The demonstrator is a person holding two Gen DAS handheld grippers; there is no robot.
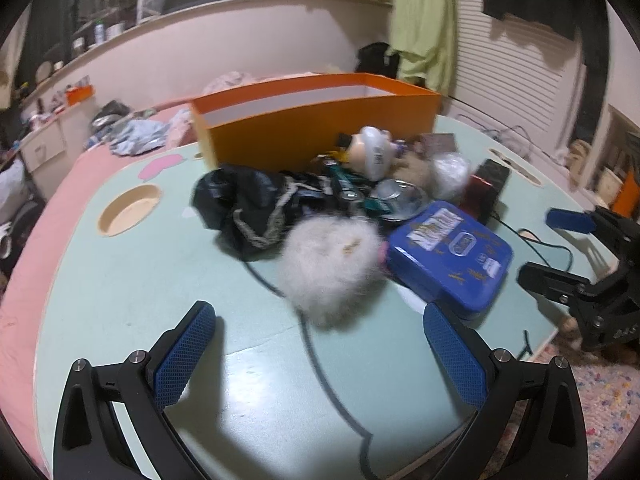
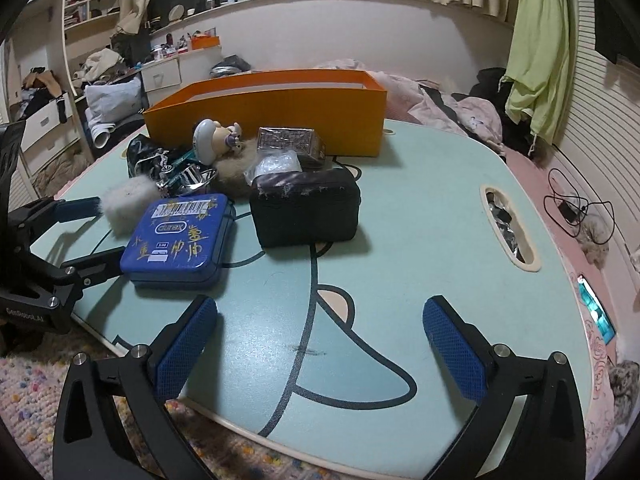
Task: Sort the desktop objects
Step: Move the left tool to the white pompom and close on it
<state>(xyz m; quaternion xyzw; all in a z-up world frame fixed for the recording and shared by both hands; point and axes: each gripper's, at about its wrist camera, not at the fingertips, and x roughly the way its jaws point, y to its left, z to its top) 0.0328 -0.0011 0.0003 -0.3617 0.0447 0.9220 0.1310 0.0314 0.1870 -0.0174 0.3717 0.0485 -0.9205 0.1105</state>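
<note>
- Desktop objects lie heaped on the pale green table (image 2: 420,240), directly in front of the orange box (image 2: 280,120) at its far edge; the box interior appears empty in both views, so sorting seems to be at an early stage.
- Right gripper (image 2: 320,344): jaws wide, nothing between them, positioned over bare table near the front edge. The black pouch (image 2: 306,210) lies ahead of it, well clear of the pads.
- Left gripper (image 1: 316,344): jaws wide, holding nothing. The white fur ball (image 1: 328,272) sits just ahead of the gap, not between the pads.
- Step in hand, as judged: approach for a pick; no object is secured.
- Next move, right side: advance toward the black pouch or the blue tin (image 2: 180,236), centre one item between the pads, then close. The tin is flat and wide; gripping it across its edges may need the full opening.
- Next move, left side: the fur ball is soft and will compress; close fully before lifting.
- Obstructions: the tin touches the fur ball, and the pouch stands just beside the tin. The figurine (image 2: 216,136), a wrapped brown box (image 2: 290,142), a dark drawstring bag (image 1: 244,208) and foil items lie tangled behind.
- Hazard: both grippers work near the same cluster; keep their paths apart.
</note>
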